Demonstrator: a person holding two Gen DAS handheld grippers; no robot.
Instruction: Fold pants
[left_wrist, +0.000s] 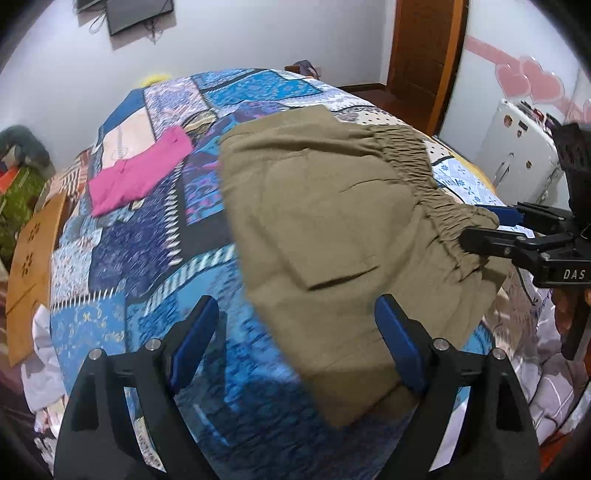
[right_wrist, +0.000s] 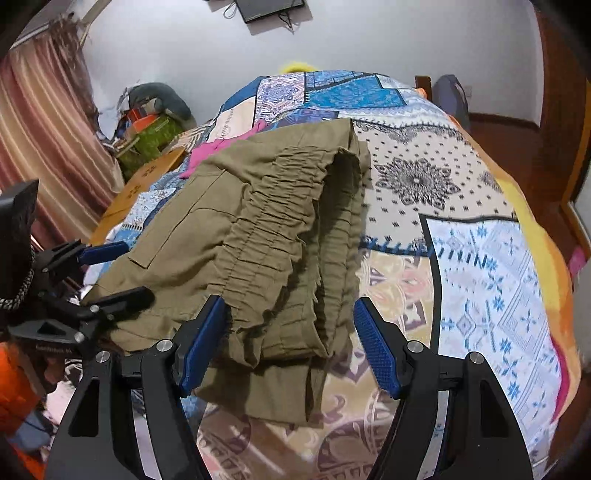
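Olive pants lie folded on the patchwork bedspread, elastic waistband towards the right hand. In the left wrist view my left gripper stands open over the near edge of the pants; the cloth lies against its right finger and its left finger is over bare bedspread. My right gripper is open too, the waistband's near end lying between its blue pads, the right pad clear of the cloth. Each gripper shows in the other's view: the right gripper at the waistband corner, the left gripper at the pants' side edge.
A folded pink garment lies on the bed beyond the pants. A wooden board stands by the bed's left side, a white case to the right. Bags and a curtain fill the far left corner.
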